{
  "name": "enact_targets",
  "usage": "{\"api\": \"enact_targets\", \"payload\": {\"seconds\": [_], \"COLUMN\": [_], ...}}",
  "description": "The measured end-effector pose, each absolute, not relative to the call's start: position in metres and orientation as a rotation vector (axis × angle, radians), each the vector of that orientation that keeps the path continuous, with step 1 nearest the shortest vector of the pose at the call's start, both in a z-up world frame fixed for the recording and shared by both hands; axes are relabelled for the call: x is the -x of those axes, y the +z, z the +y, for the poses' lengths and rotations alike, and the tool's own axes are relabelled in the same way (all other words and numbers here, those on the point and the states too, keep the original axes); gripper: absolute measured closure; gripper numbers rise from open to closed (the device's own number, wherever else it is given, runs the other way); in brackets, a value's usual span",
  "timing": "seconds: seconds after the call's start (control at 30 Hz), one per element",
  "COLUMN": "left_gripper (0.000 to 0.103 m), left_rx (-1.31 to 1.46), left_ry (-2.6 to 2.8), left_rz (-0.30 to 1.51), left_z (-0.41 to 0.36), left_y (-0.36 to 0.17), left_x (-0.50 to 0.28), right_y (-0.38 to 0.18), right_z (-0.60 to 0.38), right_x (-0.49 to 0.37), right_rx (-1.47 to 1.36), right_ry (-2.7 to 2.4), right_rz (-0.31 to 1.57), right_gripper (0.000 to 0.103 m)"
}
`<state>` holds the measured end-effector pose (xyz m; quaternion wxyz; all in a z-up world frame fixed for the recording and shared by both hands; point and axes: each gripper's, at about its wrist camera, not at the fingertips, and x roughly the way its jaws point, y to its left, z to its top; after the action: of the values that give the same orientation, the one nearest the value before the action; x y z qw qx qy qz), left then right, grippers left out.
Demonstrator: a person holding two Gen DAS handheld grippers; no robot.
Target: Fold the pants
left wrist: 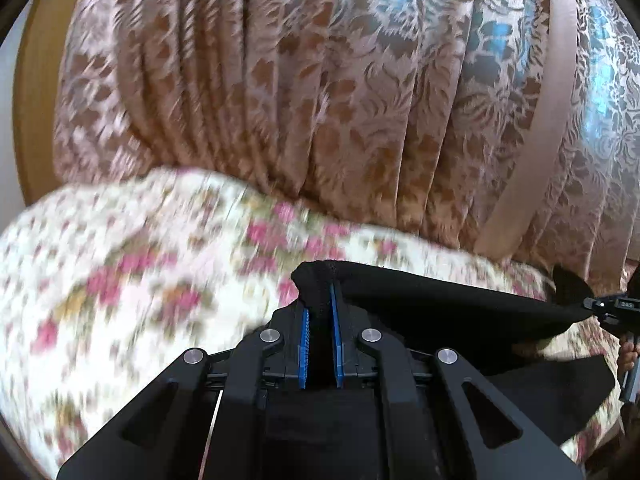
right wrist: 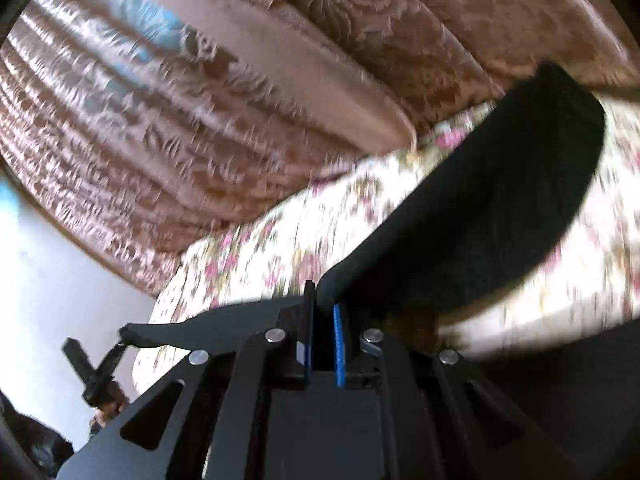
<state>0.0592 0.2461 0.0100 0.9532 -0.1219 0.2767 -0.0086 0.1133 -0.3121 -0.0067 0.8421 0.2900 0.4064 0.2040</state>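
Two hand-held grippers lift a pair of black pants (left wrist: 460,300) above a bed covered in a cream sheet with pink flowers (left wrist: 120,272), in front of pleated brown brocade curtains (left wrist: 320,100) that fill the upper half of both views. In the left wrist view, the left gripper (left wrist: 320,312) has its blue-padded fingers (left wrist: 305,344) pressed together on a bunched edge of the black cloth, which rises between them at the centre of the frame and stretches taut toward 3 o'clock, where the right gripper (left wrist: 600,304) pinches the other end; part of a hand (left wrist: 628,356) shows just below it at the frame's edge. More of the garment hangs below the taut edge toward 4 o'clock. In the right wrist view, the right gripper (right wrist: 320,300) is clamped on the cloth at the centre, with a broad dark panel of the pants (right wrist: 500,220) sweeping up toward 1 o'clock over the flowered sheet (right wrist: 280,248). The left gripper (right wrist: 96,368) appears small at 8 o'clock, gripping a thin strip of the fabric that runs to it from the centre, with a hand (right wrist: 110,404) below it. A pale wall (right wrist: 52,272) stands at 9 o'clock. Both views are blurred.
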Motion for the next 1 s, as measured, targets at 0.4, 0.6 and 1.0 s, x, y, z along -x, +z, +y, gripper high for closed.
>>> {"api": "enact_targets", "payload": {"seconds": [0.4, 0.6, 1.0], "left_gripper": [0.08, 0.052, 0.097], "left_rx": [0.61, 0.9, 0.773], "left_ry": [0.011, -0.098, -0.036], "left_rz": [0.788, 0.73, 0.749], "left_z": [0.272, 0.282, 0.261], "left_y": [-0.09, -0.092, -0.067], "left_x": [0.03, 0.052, -0.007], "right_y": [-0.087, -0.097, -0.087], "right_z": [-0.3, -0.304, -0.305], "right_x": [-0.056, -0.06, -0.063], "right_rx": [-0.604, -0.616, -0.607], "right_ry": [0.362, 0.358, 0.367], "right_rz": [1.034, 1.045, 1.024], "right_gripper": [0.097, 0.097, 0.097]}}
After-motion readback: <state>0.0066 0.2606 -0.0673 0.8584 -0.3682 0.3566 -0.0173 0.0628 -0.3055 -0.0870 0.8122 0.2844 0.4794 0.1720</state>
